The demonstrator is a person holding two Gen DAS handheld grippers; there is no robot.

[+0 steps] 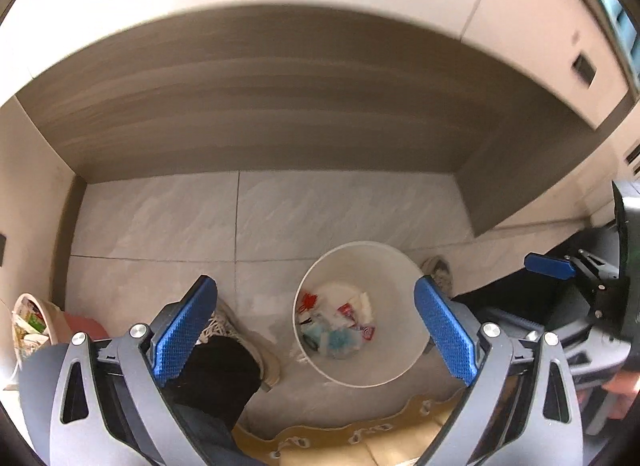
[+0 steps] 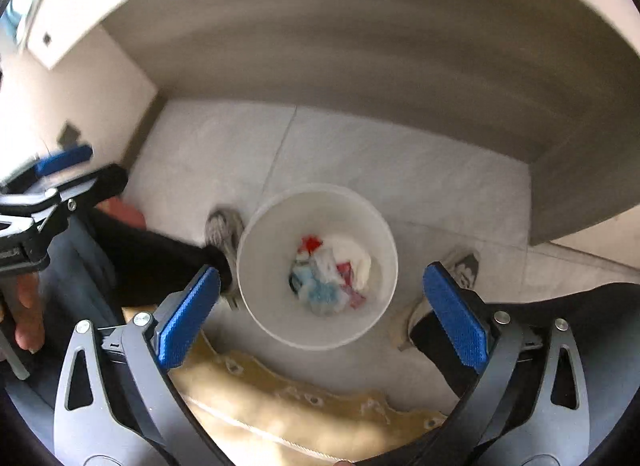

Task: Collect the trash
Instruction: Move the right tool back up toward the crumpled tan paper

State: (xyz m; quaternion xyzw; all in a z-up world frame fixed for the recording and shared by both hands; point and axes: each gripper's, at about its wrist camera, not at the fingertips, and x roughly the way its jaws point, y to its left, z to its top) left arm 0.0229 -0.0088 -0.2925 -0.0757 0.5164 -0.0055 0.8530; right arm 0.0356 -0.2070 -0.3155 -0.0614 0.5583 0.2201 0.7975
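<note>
Pale grey floor tiles are being occupied by a round white plastic bin, in which red, white and blue crumpled wrappers are lying. Above it, the left gripper and right gripper are being held spread wide, nothing grasped.

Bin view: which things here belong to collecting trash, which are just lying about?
Job:
- white bin on the tile floor
- wrappers and tissue inside it
- left gripper, open, empty
- right gripper, open, empty, above the bin

Lying about:
- shoes either side of the bin
- tan scalloped cushion
- basket at far left
</note>
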